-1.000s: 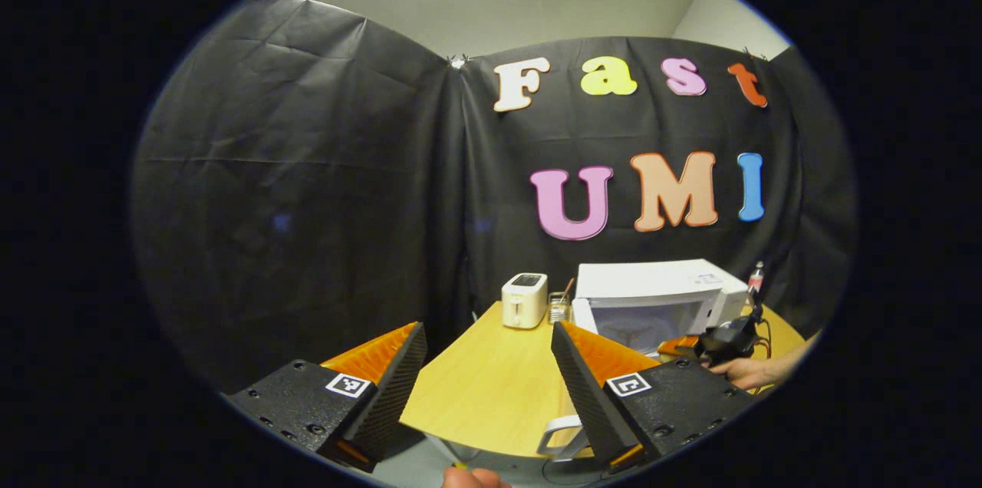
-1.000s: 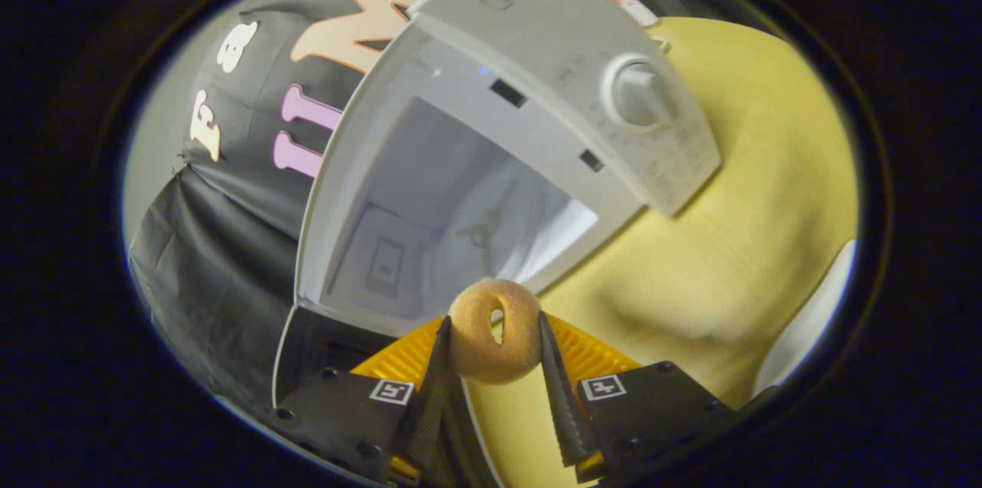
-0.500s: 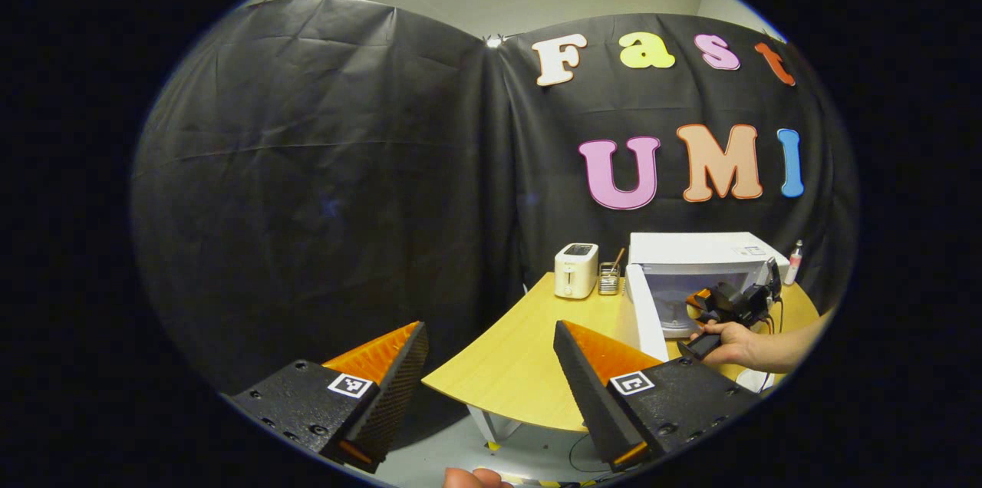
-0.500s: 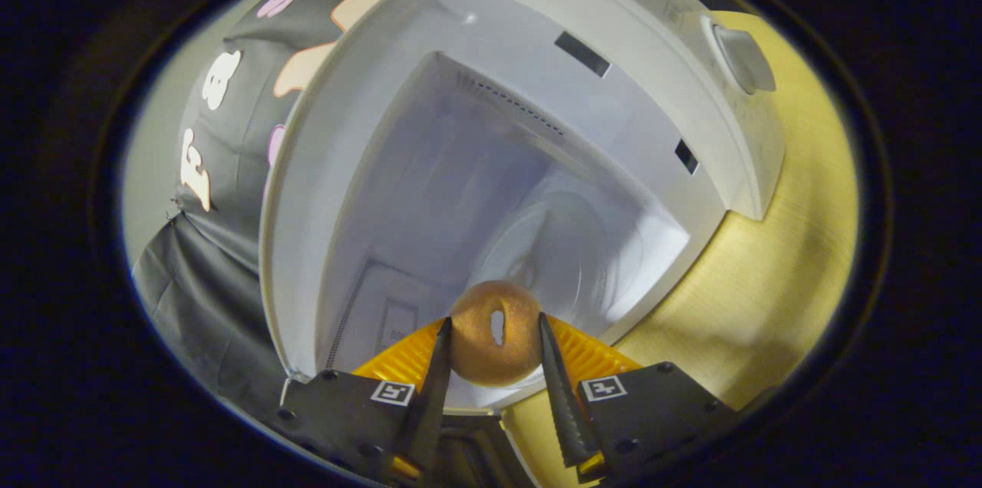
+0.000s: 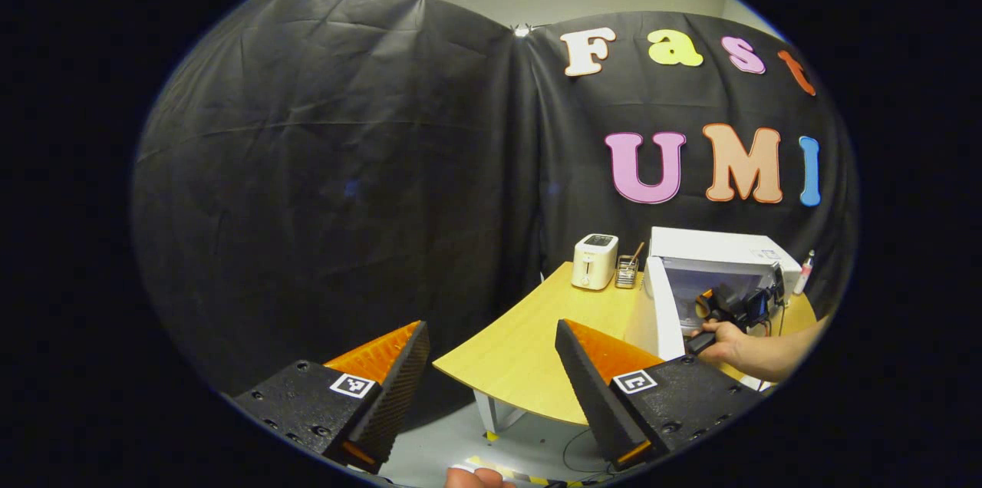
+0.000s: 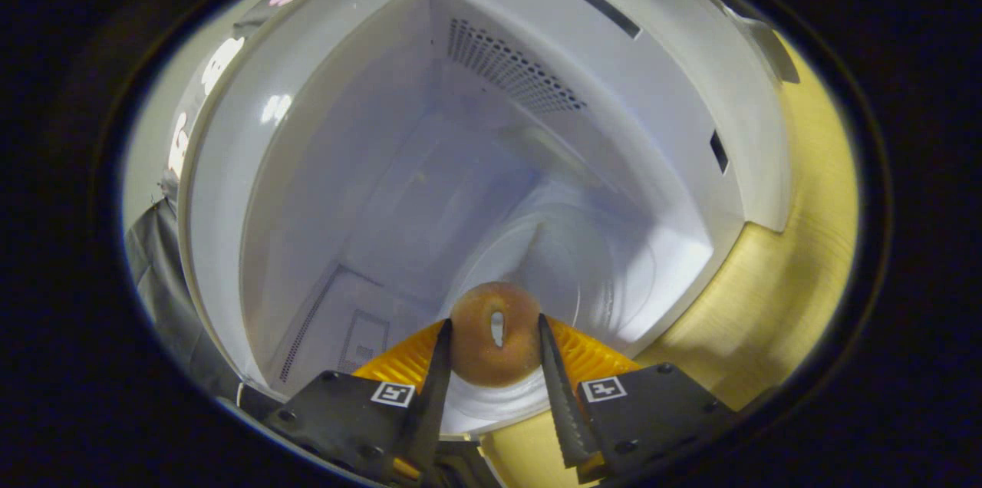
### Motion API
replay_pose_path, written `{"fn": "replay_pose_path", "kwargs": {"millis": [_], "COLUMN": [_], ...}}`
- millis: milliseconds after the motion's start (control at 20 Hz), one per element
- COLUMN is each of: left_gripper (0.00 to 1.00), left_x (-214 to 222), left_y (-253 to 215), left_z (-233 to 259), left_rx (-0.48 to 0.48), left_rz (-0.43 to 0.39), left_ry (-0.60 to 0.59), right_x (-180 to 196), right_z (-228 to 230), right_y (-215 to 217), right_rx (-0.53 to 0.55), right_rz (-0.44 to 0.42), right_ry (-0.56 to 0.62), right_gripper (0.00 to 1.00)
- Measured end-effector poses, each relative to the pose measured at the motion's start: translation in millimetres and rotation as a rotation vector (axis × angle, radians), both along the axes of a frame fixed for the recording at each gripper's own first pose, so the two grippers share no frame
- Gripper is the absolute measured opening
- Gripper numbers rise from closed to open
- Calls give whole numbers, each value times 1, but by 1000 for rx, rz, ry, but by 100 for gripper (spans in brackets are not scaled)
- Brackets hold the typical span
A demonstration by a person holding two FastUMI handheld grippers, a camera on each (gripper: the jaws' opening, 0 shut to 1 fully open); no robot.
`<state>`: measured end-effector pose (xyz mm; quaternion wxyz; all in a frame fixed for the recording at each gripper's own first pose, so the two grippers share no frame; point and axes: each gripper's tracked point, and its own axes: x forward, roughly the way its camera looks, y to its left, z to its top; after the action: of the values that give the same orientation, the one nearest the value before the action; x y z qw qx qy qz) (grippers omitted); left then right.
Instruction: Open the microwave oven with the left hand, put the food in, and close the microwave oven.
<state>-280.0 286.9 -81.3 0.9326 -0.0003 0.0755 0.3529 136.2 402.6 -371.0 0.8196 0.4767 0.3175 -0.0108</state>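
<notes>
— Well, where's the food?
— I see the doughnut (image 6: 495,334) pinched between my right gripper (image 6: 491,354) fingers, at the microwave (image 6: 476,166) mouth, six o'clock. Left gripper (image 5: 487,373) gapes wide, empty.

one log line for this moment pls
door: open | right tool: shut on donut, at microwave mouth | left tool: open, off table

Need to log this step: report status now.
Right gripper shut on doughnut, at the open microwave mouth. Left gripper open, holding nothing, back from the table. Nothing blocking the glass turntable.
</notes>
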Motion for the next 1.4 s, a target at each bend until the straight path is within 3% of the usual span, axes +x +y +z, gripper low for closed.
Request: {"fn": "replay_pose_path", "kwargs": {"millis": [50,200,300,350,400,550,600,650,700,750,800,900,950,1000,1050,1200,1350,1400], "left_gripper": [97,97,97,97,97,97,97,96,96,94,68,17,12,6,1,1,1,0], "left_x": [2,6,7,9,9,14,17,20,24,24,22,13,7,14,24,29,55,61], "left_y": [1,3,2,0,-2,0,0,-1,-5,3,17,31,38,33,29,31,31,28], "left_z": [-1,-3,-5,-8,-9,-13,-16,-17,-19,-27,-35,-71,-85,-93,-105,-151,-173,-184], "left_rx": [-2,-6,-17,-27,-34,-47,-52,-58,-73,-73,-72,-104,-115,-142,-178,-239,-237,-255], "left_rz": [-4,-11,-17,-27,-36,-52,-65,-86,-117,-86,-44,5,46,25,3,-25,-88,-105], "left_ry": [-7,-16,-21,-21,-24,-28,-29,-35,-43,-30,-9,106,127,108,108,169,173,182], "right_x": [1,3,6,4,5,2,0,-6,-9,-15,-20,-31,-40,-46,-55,-74,-84,-81], "right_z": [1,6,6,5,6,16,21,27,34,40,45,54,60,66,73,94,116,126], "right_y": [1,3,2,1,-1,-8,-13,-17,-21,-22,-26,-33,-36,-39,-45,-71,-92,-100], "right_rx": [-9,-33,-36,-44,-49,-64,-76,-86,-92,-109,-124,-150,-166,-177,-198,-283,-323,-330], "right_rz": [-3,2,1,0,0,-2,0,3,16,37,65,120,158,195,227,290,325,321], "right_ry": [-3,-5,6,8,9,-13,-26,-35,-51,-65,-86,-115,-131,-151,-172,-240,-281,-292], "right_gripper": [57,66,86,81,87,88,81,88,81,81,88,88,81,81,88,88,88,81]}}
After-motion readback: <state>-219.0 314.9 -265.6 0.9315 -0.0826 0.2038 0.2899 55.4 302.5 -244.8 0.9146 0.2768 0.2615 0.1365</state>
